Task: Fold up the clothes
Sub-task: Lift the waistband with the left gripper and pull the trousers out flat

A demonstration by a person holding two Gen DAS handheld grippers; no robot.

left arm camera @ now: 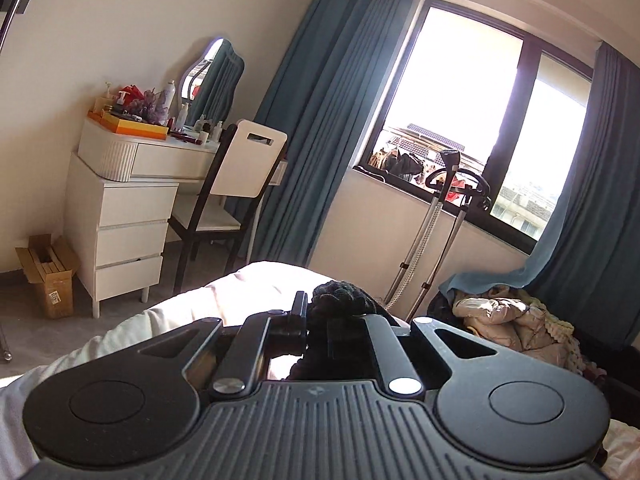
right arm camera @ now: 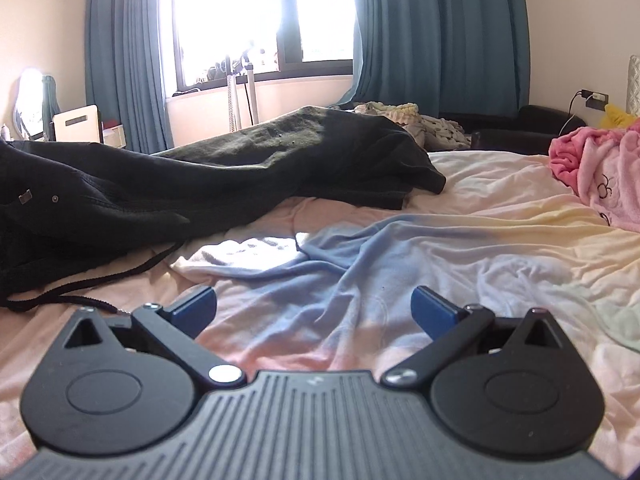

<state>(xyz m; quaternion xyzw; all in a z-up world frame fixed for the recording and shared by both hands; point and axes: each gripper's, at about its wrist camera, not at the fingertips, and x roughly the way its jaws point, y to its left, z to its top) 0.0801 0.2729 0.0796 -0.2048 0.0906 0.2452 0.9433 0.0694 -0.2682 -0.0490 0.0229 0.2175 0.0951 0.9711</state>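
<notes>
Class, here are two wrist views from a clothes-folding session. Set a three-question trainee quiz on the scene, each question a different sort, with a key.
1. True or false: the right gripper is clamped on the pink blanket.
2. What does the left gripper hold: A) black garment, B) curtain, C) chair?
3. Fill in: the dark garment lies on the ____.

Key: 1 false, its jaws stand open over the bedsheet; 2 A; 3 bed.
</notes>
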